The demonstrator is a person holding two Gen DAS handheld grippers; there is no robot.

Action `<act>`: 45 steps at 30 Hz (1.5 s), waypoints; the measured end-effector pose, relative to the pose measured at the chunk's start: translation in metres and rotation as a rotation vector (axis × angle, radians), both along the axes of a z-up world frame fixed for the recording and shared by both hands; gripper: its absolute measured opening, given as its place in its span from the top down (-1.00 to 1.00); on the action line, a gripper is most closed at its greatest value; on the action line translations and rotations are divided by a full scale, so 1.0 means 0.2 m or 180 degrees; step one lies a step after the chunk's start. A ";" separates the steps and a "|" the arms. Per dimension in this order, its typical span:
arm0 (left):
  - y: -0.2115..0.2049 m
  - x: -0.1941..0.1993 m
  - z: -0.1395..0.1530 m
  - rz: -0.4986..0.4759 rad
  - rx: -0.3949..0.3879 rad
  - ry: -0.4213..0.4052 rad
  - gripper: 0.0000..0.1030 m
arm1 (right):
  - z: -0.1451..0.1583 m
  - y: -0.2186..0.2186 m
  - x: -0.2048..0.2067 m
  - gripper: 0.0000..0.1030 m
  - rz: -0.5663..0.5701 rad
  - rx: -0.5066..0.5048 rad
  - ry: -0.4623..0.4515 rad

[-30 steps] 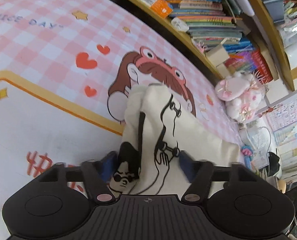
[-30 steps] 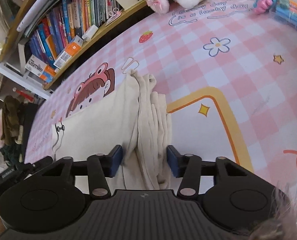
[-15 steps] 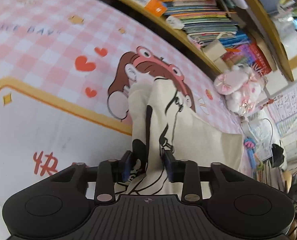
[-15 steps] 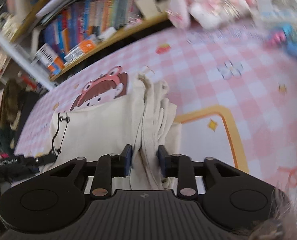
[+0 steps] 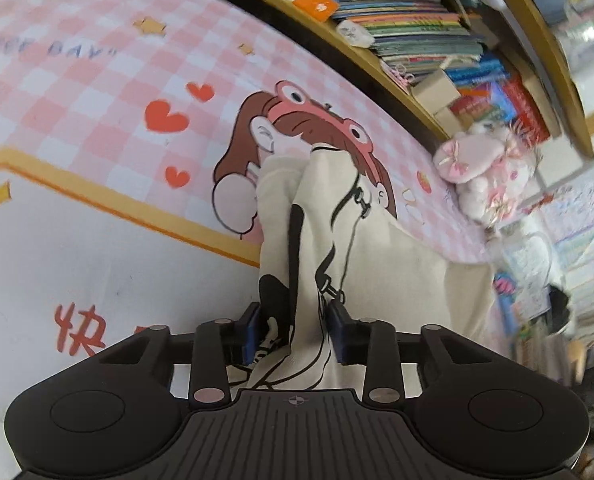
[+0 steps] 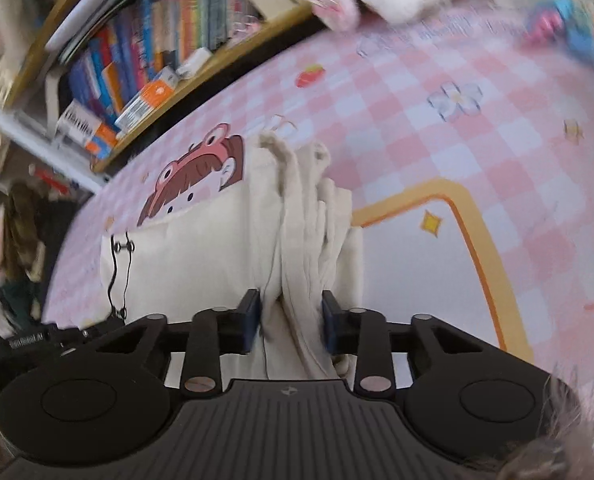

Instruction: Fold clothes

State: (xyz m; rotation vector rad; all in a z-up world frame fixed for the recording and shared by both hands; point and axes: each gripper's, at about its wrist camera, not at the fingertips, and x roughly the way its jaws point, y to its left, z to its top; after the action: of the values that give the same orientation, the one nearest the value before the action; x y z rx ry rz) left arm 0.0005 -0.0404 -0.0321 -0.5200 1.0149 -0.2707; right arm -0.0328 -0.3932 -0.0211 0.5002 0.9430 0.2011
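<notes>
A cream garment (image 5: 397, 280) with a black line-drawing print lies on the pink checked mat (image 5: 77, 100). One edge is gathered into a raised ridge between the blue pads of my left gripper (image 5: 295, 332). Its jaws are closing and the pads press the cloth from both sides. In the right wrist view the same garment (image 6: 201, 248) spreads to the left, with a bunched, pleated fold running up the middle. My right gripper (image 6: 291, 326) is closing on that fold, and the pads touch the fabric on both sides. The other gripper's black body (image 6: 37, 338) shows at the garment's left edge.
A wooden bookshelf (image 5: 397, 32) packed with books runs along the mat's far side. A pink and white plush toy (image 5: 481, 168) sits at the mat's corner. Blue and pink items (image 6: 577, 28) lie blurred at the far right. The mat (image 6: 477, 160) carries a cartoon girl print and a yellow-bordered white panel.
Both grippers' jaws have narrowed from wide apart to pressing on the cloth. The fabric between each pair has bunched into a tighter ridge. Both views have rolled slightly.
</notes>
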 end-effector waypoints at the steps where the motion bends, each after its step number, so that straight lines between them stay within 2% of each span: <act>1: -0.02 -0.01 0.02 -0.0052 0.0111 -0.0058 0.46 | 0.03 0.03 -0.01 0.55 0.0090 -0.0161 -0.0103; 4: -0.06 -0.01 0.05 -0.0171 0.0320 -0.0111 0.46 | 0.10 0.13 -0.07 0.57 0.0400 -0.0632 -0.0446; 7: -0.01 0.00 0.02 -0.0096 0.0163 -0.0008 0.42 | 0.11 0.16 -0.08 0.57 0.0478 -0.0731 -0.0506; 10: 0.03 0.01 0.00 -0.0026 -0.0036 0.0090 0.36 | 0.06 0.08 -0.06 0.52 0.0293 -0.0467 -0.0303; 16: 0.07 0.02 -0.04 0.0061 -0.0267 0.0222 0.23 | -0.02 -0.08 -0.04 0.21 -0.0118 0.0138 0.0092; 19: 0.08 0.03 -0.06 0.0074 -0.0380 0.0251 0.21 | -0.06 -0.13 -0.03 0.19 -0.0213 0.0404 0.0254; 23: 0.12 0.04 -0.08 0.0144 -0.0563 0.0340 0.23 | -0.08 -0.13 -0.01 0.19 -0.0223 0.0616 0.0290; 24: 0.12 0.04 -0.08 0.0164 -0.0560 0.0339 0.27 | -0.08 -0.12 0.00 0.19 -0.0212 0.0630 0.0280; 25: 0.11 0.04 -0.08 0.0182 -0.0540 0.0330 0.28 | -0.08 -0.11 0.01 0.28 -0.0201 0.0609 0.0272; 28: 0.04 0.02 -0.03 0.0073 -0.0153 0.0183 0.39 | -0.06 -0.06 0.02 0.49 -0.0105 0.0380 0.0208; 32: -0.04 0.02 0.02 -0.0147 0.0258 -0.0001 0.42 | 0.04 0.08 -0.02 0.60 0.0296 -0.0257 -0.0239; 34: -0.03 0.02 0.01 -0.0136 0.0206 0.0025 0.41 | 0.07 0.12 -0.05 0.60 0.0444 -0.0445 -0.0431; 36: 0.00 0.03 0.00 -0.0113 0.0116 0.0070 0.39 | 0.07 0.10 -0.04 0.60 0.0424 -0.0377 -0.0413; 39: 0.02 0.03 -0.02 -0.0129 0.0025 0.0133 0.34 | 0.02 0.04 -0.02 0.58 0.0313 -0.0218 -0.0219; 41: 0.03 0.04 -0.03 -0.0115 -0.0028 0.0174 0.30 | -0.01 0.00 -0.01 0.35 0.0219 -0.0100 -0.0088; 43: 0.04 0.05 -0.04 -0.0096 -0.0084 0.0191 0.28 | -0.04 -0.04 -0.01 0.23 0.0113 0.0040 0.0029; 45: 0.04 0.05 -0.04 -0.0078 -0.0133 0.0204 0.27 | -0.06 -0.09 0.00 0.19 0.0015 0.0195 0.0127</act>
State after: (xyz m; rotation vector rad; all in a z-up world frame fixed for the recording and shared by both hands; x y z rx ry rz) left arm 0.0105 -0.0321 -0.0407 -0.5574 1.0802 -0.2992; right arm -0.0332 -0.4103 -0.0336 0.5602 0.9792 0.2256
